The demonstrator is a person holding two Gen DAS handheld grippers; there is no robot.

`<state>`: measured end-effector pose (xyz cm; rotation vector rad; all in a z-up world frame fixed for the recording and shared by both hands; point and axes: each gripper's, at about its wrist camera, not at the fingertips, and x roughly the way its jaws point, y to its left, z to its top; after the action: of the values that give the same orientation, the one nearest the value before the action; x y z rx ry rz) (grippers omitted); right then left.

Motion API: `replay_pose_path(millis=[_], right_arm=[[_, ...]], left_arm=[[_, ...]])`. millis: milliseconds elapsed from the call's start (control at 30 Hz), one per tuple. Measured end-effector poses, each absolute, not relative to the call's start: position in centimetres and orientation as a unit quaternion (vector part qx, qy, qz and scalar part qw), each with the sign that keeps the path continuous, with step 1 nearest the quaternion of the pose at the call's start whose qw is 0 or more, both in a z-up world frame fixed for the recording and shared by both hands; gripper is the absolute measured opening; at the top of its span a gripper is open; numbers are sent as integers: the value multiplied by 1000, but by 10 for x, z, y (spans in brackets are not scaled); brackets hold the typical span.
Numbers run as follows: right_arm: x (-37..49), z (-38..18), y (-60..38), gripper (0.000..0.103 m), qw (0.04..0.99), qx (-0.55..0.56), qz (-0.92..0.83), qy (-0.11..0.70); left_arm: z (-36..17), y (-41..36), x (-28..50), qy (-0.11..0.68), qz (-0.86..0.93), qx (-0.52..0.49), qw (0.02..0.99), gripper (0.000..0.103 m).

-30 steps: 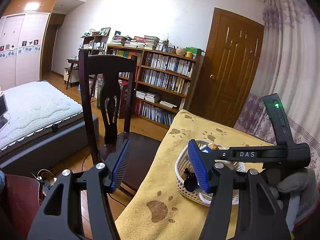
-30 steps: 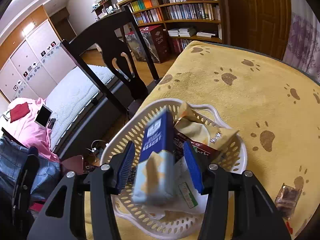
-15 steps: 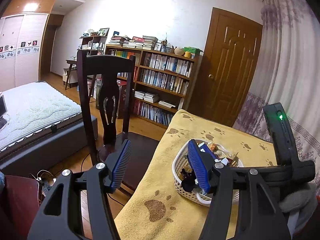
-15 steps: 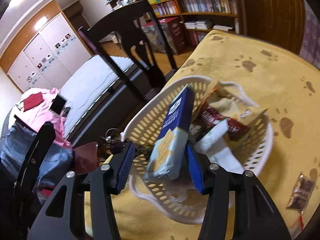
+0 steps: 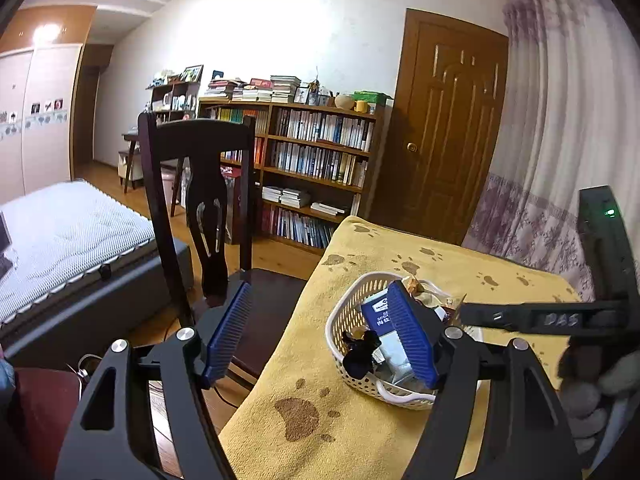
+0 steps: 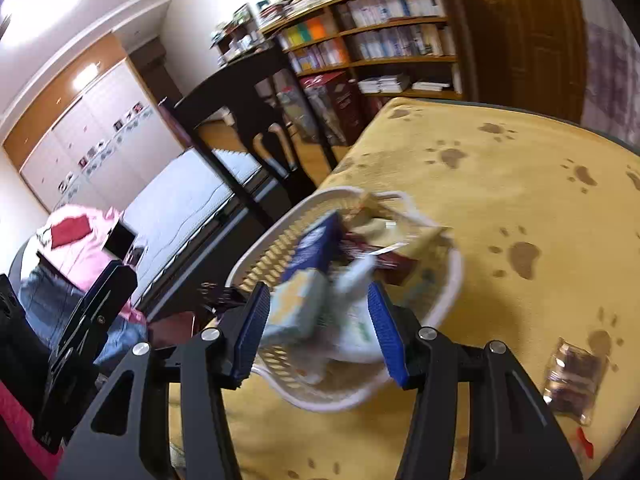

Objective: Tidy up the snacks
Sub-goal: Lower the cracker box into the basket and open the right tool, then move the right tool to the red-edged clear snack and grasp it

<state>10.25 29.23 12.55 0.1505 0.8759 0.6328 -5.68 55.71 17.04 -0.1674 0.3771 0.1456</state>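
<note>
A white slotted basket [image 5: 347, 322] stands on the yellow paw-print cloth [image 5: 360, 424] near the table's left edge. It holds a blue and pale snack box [image 5: 378, 312] leaning on end, plus several crumpled snack bags. In the blurred right wrist view the same basket [image 6: 454, 280] lies just ahead of my right gripper [image 6: 318, 332], which is open. The snack box [image 6: 316, 246] rests loose inside, touching neither pad. My left gripper [image 5: 320, 336] hangs open over the table's left edge with nothing in it. A clear packet [image 6: 572, 376] of dark snacks lies on the cloth to the right.
A dark wooden chair [image 5: 200, 148] stands against the table's left side. Beyond it are a bed [image 5: 60, 232], bookshelves [image 5: 316, 160] and a brown door [image 5: 444, 132]. A gloved hand [image 5: 592, 388] holds the right gripper at the right edge. Bare cloth [image 6: 500, 176] stretches behind the basket.
The right gripper has opened wider and drawn back from the basket, leaving the snack box leaning inside. The left gripper has stayed open, drifting slightly.
</note>
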Motion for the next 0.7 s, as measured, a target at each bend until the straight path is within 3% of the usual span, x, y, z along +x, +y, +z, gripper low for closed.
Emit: replay_pose_path(millis=[333, 467, 700], right_arm=[[90, 118, 204, 55, 871, 120, 246, 408], [83, 116, 169, 62, 877, 138, 226, 402], [67, 99, 115, 63, 881, 154, 190, 404]], left_arm=[[173, 543, -57, 189, 58, -72, 978, 95], [171, 541, -58, 192, 56, -72, 977, 96], [172, 534, -57, 195, 49, -63, 978, 96]])
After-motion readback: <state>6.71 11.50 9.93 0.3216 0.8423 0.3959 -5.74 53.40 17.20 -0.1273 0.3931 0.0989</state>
